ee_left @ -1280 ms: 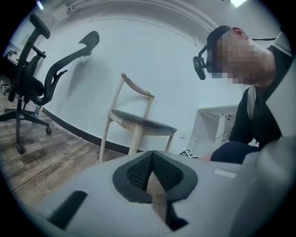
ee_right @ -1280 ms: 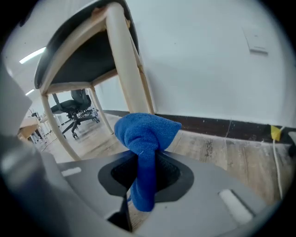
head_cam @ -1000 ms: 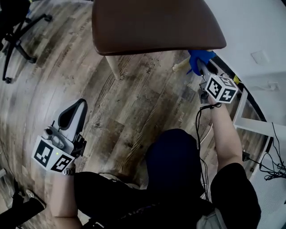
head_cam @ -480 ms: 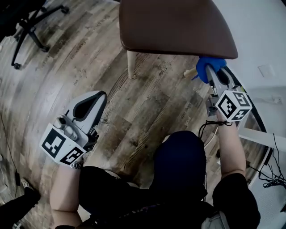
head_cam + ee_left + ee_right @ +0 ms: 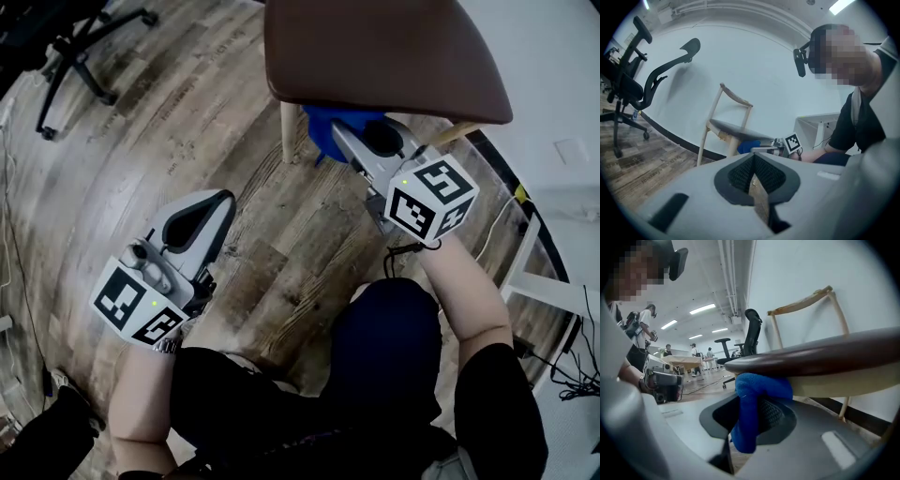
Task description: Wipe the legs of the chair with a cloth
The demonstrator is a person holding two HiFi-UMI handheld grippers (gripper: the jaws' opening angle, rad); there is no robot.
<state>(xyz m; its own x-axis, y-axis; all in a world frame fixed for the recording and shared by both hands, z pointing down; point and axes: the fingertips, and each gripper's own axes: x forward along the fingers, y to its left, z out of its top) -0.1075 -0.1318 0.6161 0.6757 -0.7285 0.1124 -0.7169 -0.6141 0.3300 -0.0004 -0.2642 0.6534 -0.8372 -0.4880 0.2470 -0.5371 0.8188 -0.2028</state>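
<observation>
The wooden chair has a brown seat [image 5: 375, 56] and pale legs. One leg [image 5: 290, 131] shows below the seat's left corner, another [image 5: 456, 134] at the right. My right gripper [image 5: 345, 134] reaches under the seat's front edge, shut on a blue cloth [image 5: 323, 122] just right of the left leg; I cannot tell if they touch. In the right gripper view the cloth [image 5: 757, 404] hangs between the jaws, close under the seat [image 5: 825, 357]. My left gripper [image 5: 208, 204] hovers over the floor, shut and holding nothing, away from the chair [image 5: 726, 126].
A black office chair's base [image 5: 80, 52] stands on the wood floor at the upper left. A white wall with a dark skirting [image 5: 525, 211] runs along the right, with a white frame [image 5: 525, 272] and cables near it. The person's knees are below.
My right gripper has carried the blue cloth leftward, from the chair's right leg to under the seat beside the left leg. The left gripper has hardly moved.
</observation>
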